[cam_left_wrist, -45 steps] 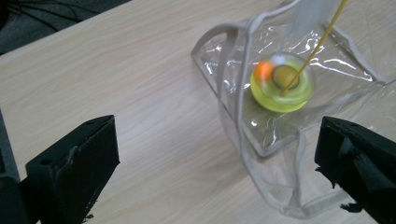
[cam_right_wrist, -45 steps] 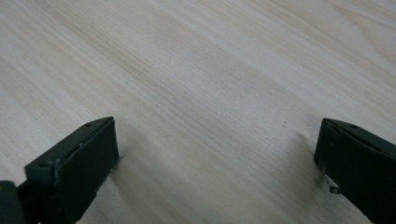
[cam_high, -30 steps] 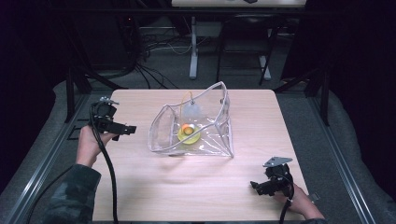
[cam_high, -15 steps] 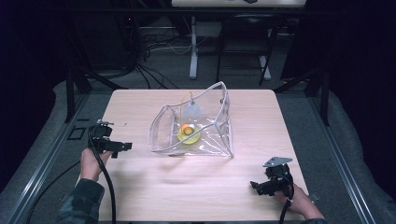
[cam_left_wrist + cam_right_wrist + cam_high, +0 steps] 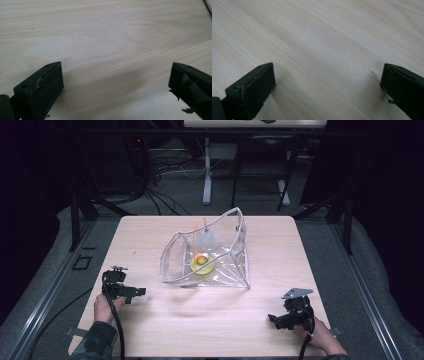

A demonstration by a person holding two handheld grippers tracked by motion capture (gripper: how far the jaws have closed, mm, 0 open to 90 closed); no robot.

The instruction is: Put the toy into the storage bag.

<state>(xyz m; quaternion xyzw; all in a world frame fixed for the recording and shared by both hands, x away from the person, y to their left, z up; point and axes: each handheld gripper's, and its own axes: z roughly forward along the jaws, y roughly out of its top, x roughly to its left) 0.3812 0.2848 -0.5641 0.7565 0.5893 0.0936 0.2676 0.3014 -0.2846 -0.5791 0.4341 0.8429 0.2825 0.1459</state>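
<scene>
1. High view, progress: a clear soft plastic pouch with a stiff open rim [image 5: 210, 255] is seen standing on the light wooden table [image 5: 320, 250], about midway between the left and right edges and nearer the far edge than the near one. Its mouth is spread wide. A small round yellow-and-orange item [image 5: 202, 262] is seen lying on the pouch's floor, with a pale translucent piece [image 5: 205, 239] just behind it. The loading is judged to be done, or nearly so; what is left is judged to be closing the pouch, which nothing is touching.

2. High view, pose: the left gripper [image 5: 131, 292] is held low near the table's left edge, toward the near-left corner, its jaws aimed toward the middle of the table and well apart from the pouch. The right gripper [image 5: 278, 320] is held by the near-right corner, pointed toward the left edge, also well clear of the pouch. Both are gripped from below by hands whose forearms come in over the near edge.

3. Left gripper view: the two black jaws are seen spread wide, with bare wood grain between them and nothing grasped.

4. Right gripper view: the jaws are likewise seen standing far apart over bare tabletop, with nothing held.
</scene>
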